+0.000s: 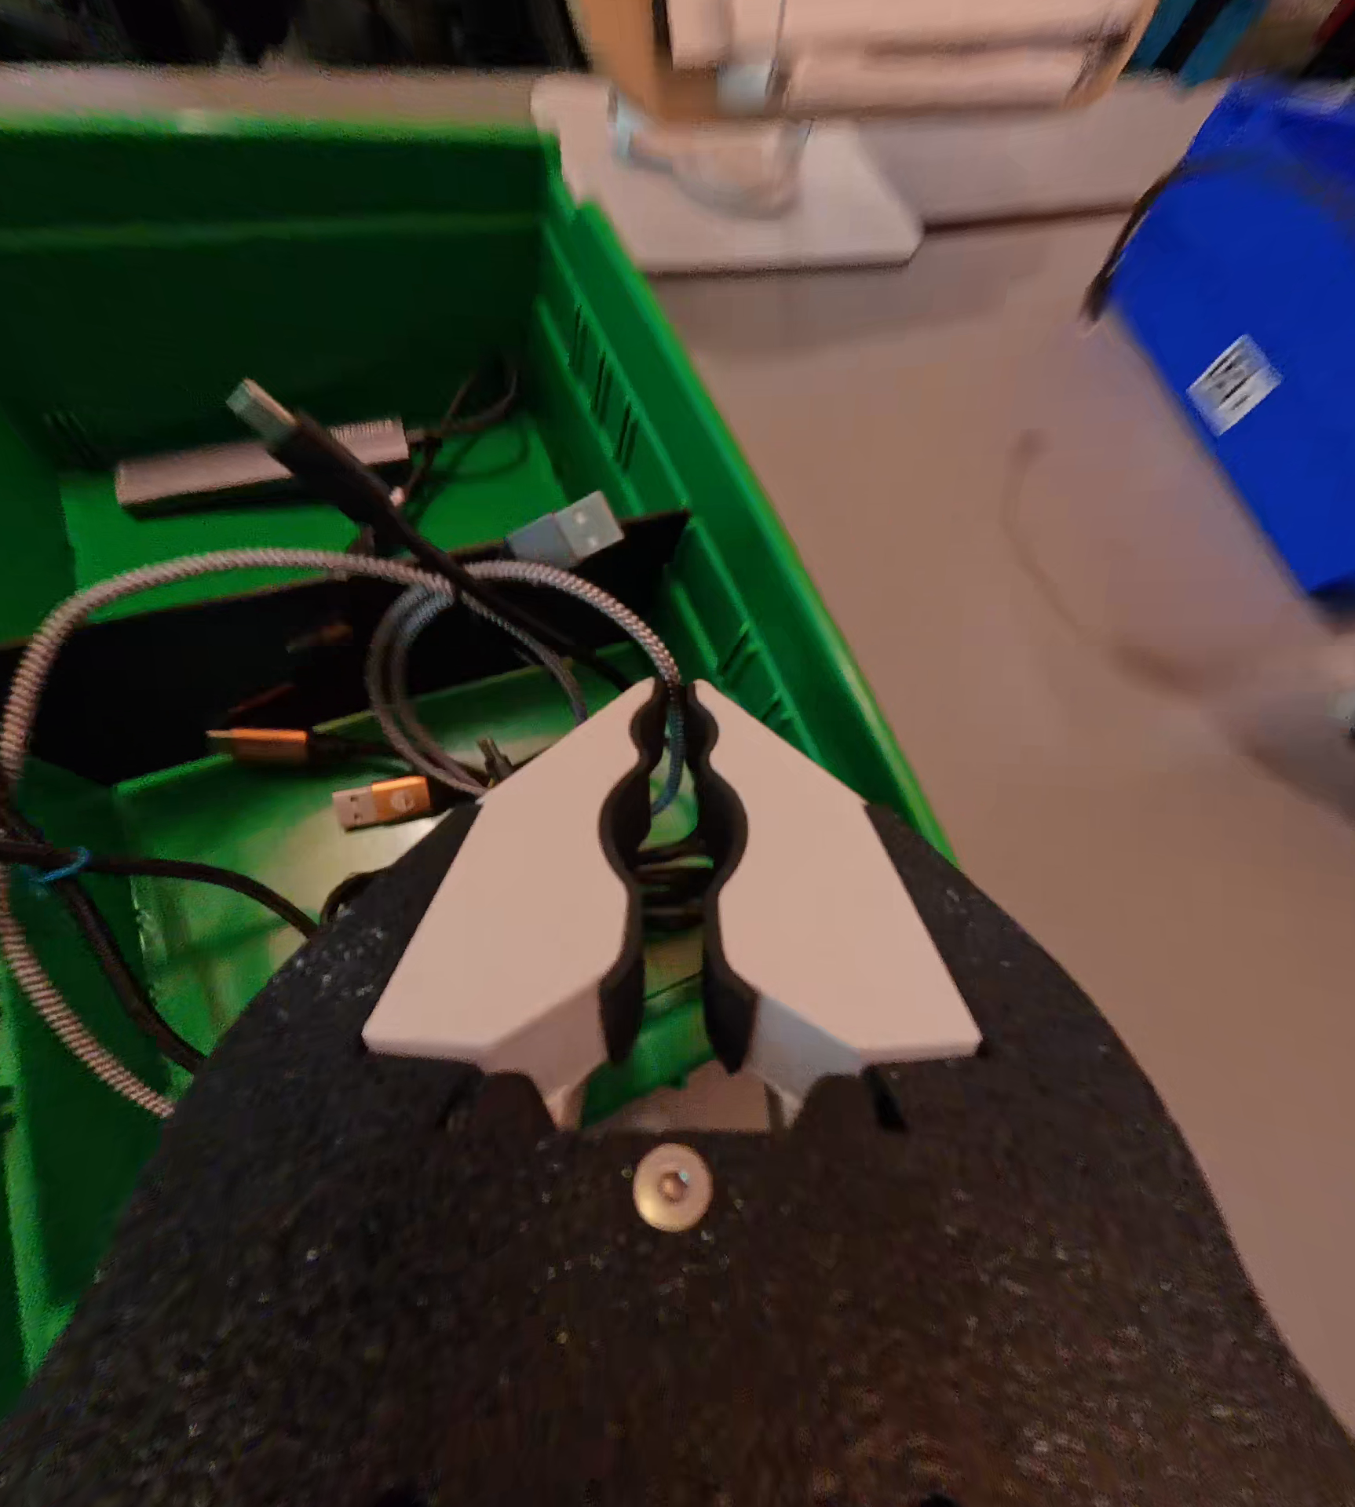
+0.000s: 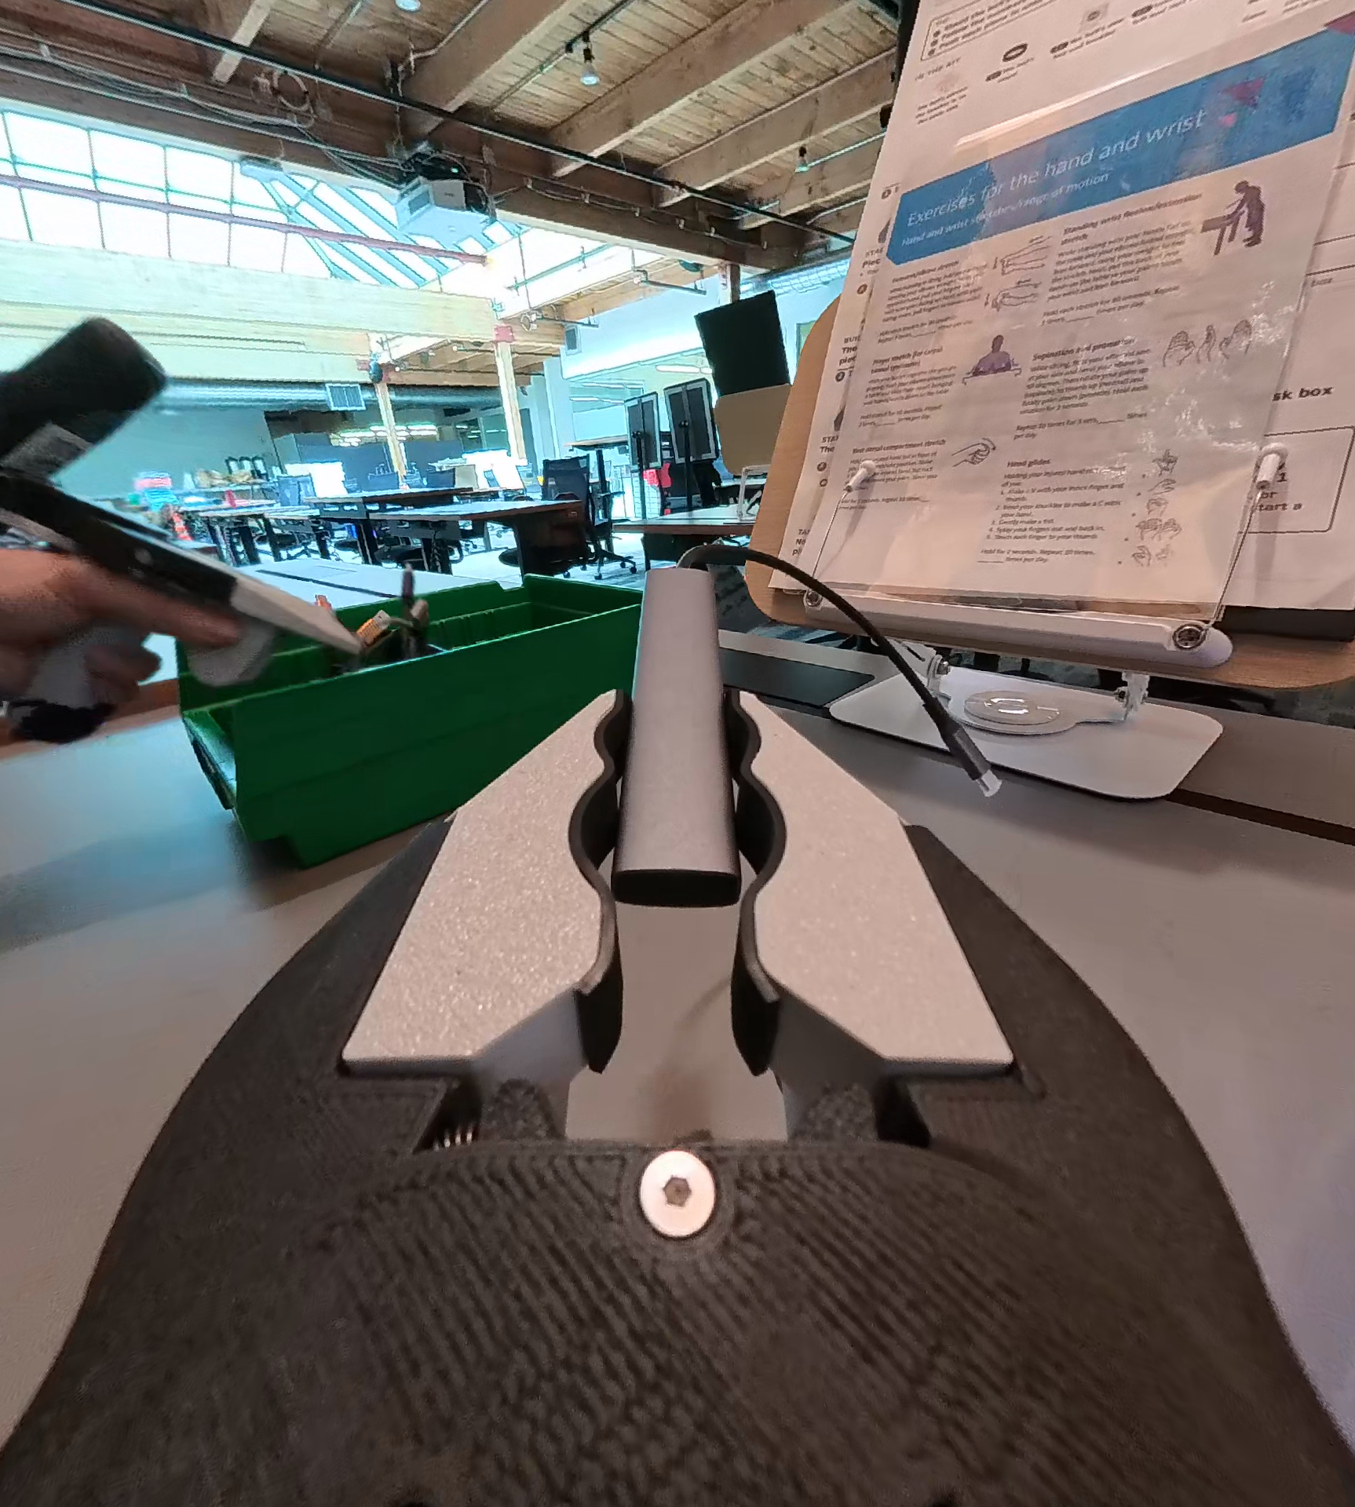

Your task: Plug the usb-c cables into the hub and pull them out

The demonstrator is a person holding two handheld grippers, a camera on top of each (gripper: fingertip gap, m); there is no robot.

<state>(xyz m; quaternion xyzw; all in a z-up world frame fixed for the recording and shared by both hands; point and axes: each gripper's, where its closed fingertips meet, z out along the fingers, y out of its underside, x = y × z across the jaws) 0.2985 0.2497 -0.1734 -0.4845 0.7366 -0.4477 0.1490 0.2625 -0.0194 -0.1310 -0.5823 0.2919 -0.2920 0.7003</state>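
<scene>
Hub: slim grey metal USB hub point(image 2: 678, 734) clamped lengthwise between fingers of right gripper point(image 2: 676, 734), held above pale grey tabletop point(image 2: 87, 856); its thin black pigtail cable point(image 2: 886, 652) arcs right w/ plug end hanging free, in front of a wooden document stand w/ printed sheets point(image 2: 1066, 326). Left gripper point(image 1: 673, 693) over green plastic bin point(image 1: 332, 245), fingers nearly closed, tips pinching a grey braided cable point(image 1: 250, 567) that loops back into bin. Bin also holds a 2nd grey hub point(image 1: 250, 473), orange-shelled USB plugs point(image 1: 385, 802), a silver USB-A plug point(image 1: 572, 530), black cables. Left view motion-blurred; blue bin point(image 1: 1270, 367) at right. In right view, left gripper point(image 2: 348, 644) angled down into green bin point(image 2: 413, 734), person's hand point(image 2: 46, 620) on its handle.
</scene>
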